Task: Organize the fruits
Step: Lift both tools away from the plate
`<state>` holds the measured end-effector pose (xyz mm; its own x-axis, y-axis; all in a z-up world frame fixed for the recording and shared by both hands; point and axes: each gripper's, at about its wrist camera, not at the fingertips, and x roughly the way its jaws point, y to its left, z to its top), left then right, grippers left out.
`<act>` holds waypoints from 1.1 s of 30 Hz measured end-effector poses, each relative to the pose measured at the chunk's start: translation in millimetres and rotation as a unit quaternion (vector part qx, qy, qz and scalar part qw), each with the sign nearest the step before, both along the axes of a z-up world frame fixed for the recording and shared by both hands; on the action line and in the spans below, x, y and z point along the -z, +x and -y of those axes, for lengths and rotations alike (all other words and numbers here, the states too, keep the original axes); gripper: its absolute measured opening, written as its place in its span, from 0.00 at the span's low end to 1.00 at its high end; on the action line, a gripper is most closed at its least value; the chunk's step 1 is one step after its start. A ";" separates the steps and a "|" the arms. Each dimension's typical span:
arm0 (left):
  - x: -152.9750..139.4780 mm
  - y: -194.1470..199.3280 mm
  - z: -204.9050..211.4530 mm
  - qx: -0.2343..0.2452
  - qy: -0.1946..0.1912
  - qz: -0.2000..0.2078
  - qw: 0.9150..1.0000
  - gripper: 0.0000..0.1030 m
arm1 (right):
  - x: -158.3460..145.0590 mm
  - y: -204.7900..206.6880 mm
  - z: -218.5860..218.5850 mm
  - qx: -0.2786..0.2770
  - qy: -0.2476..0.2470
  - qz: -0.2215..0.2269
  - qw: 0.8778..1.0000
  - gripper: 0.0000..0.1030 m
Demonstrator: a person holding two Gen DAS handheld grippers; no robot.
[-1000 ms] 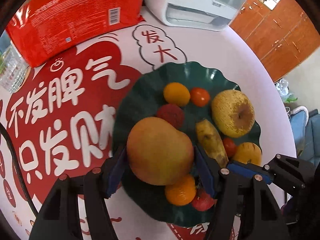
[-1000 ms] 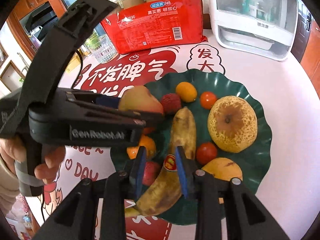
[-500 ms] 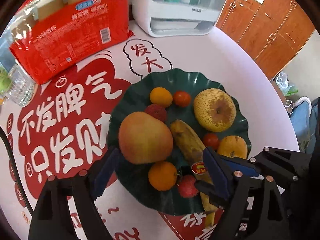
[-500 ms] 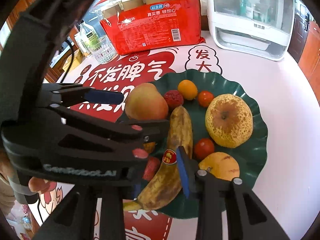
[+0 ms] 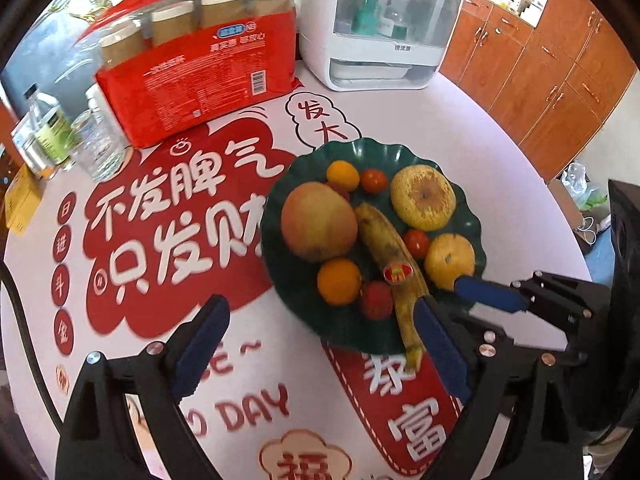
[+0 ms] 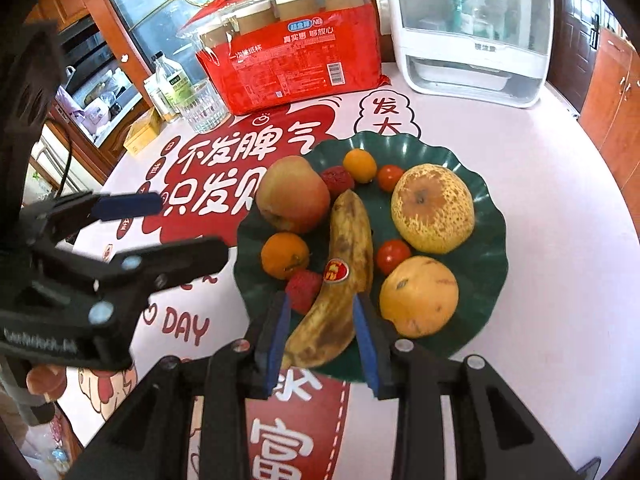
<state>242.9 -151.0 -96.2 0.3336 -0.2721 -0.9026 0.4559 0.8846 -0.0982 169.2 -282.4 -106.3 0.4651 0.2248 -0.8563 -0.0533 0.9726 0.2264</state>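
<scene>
A dark green scalloped plate (image 5: 464, 200) (image 6: 480, 264) holds the fruit: a big peach-coloured apple (image 5: 318, 227) (image 6: 292, 199), a spotted banana (image 5: 390, 256) (image 6: 344, 264), a rough yellow pear (image 5: 423, 197) (image 6: 434, 208), small oranges, tomatoes and red lychees. My left gripper (image 5: 320, 344) is open and empty, pulled back over the table left of the plate. My right gripper (image 6: 322, 336) is open, its pads either side of the banana's near end, which lies on the plate.
A red pack of paper cups (image 5: 200, 76) and a white appliance (image 5: 380, 28) stand at the back. A glass (image 5: 100, 148) and bottles stand at the back left. The round table's edge (image 5: 560, 208) curves at the right.
My left gripper let go of the big apple on the plate, opened wide and drew back to the left. My right gripper opened around the banana and backed off slightly.
</scene>
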 end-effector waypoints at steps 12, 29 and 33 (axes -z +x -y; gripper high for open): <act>-33.7 -78.4 -42.4 -0.053 -0.008 0.029 0.998 0.90 | -18.0 -48.8 -10.8 0.024 0.006 -0.008 1.000 0.32; -83.6 -173.1 -88.7 -0.157 0.014 0.073 0.985 0.93 | -85.9 -138.4 -30.0 0.069 0.016 0.023 0.997 0.47; -89.8 -188.5 -90.3 -0.167 0.018 0.083 0.982 0.93 | -93.5 -149.9 -38.8 0.071 0.002 0.031 0.997 0.49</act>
